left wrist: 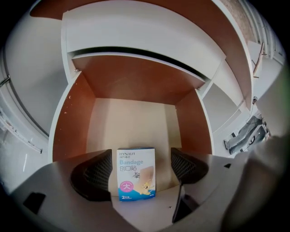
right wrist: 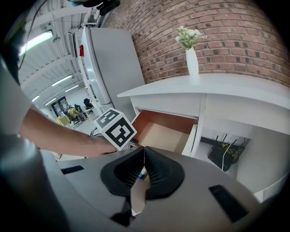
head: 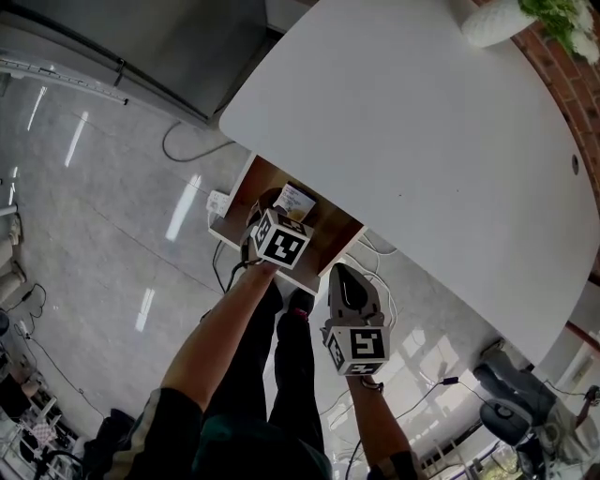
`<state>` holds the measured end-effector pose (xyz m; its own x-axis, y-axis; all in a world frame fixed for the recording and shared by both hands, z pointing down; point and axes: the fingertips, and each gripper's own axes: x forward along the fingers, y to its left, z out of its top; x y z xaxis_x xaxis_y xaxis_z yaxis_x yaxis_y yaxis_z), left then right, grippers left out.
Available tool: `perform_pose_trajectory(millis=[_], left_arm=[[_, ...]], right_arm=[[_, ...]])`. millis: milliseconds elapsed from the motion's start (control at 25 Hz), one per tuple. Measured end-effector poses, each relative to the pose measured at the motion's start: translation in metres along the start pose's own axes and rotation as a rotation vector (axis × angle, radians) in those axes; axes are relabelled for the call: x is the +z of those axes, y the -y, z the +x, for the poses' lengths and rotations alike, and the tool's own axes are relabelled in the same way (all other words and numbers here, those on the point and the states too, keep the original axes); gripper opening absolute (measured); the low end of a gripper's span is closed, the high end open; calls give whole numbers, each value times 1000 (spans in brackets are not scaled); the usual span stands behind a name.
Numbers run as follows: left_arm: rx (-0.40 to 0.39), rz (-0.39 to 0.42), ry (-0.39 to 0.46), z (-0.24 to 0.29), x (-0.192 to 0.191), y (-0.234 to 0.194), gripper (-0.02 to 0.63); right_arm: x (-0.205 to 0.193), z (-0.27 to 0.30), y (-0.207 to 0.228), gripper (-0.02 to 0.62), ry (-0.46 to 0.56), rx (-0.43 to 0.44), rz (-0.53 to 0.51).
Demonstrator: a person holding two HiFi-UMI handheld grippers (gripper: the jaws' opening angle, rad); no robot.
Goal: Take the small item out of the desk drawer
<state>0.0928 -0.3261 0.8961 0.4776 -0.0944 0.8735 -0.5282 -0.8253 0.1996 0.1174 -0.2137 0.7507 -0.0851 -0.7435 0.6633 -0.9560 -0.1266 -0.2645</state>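
Note:
The desk drawer stands pulled out, its pale floor bare except for a small white and blue bandage box. The box stands upright between the pads of my left gripper, which is open, with a gap on each side of the box. In the head view the left gripper reaches into the drawer, and the box shows just past its marker cube. My right gripper hovers outside the drawer's front edge, shut and empty; in its own view the right gripper has its tips touching.
The white desk top overhangs the drawer, with a white vase at its far end. A tall grey cabinet stands to the left. A black router and cables sit under the desk. More cables lie on the floor.

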Motion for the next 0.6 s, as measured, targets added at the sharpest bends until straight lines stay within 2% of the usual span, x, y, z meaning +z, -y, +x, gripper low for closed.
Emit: perform_pose_trajectory(millis=[600], left_arm=[[13, -48, -112, 43, -28, -10, 423]], right_arm=[[-20, 3, 7, 25, -40, -14, 5]])
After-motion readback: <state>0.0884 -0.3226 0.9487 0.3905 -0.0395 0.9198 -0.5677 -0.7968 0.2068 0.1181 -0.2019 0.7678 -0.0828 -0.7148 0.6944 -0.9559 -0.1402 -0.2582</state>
